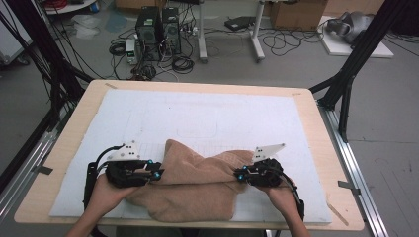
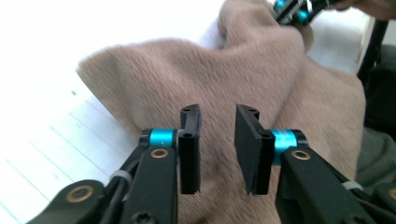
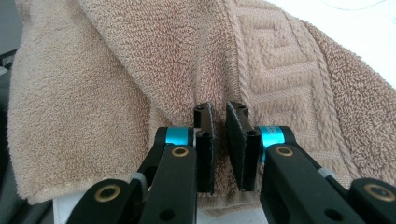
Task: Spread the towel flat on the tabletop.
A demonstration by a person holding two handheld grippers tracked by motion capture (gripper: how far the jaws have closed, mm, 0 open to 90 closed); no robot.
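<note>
Folding is partly done: the towel (image 1: 190, 185) lies bunched at the near edge of the surface (image 1: 316, 128). Left gripper (image 2: 217, 149) fingers stand apart, empty; right gripper (image 3: 219, 149) fingers are narrowed on a fold. Flattening remains.

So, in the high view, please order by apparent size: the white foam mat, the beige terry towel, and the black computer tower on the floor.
1. White foam mat, largest.
2. Beige terry towel.
3. Black computer tower, smallest; it stands farther from the camera, so its real size is unsure.
</note>
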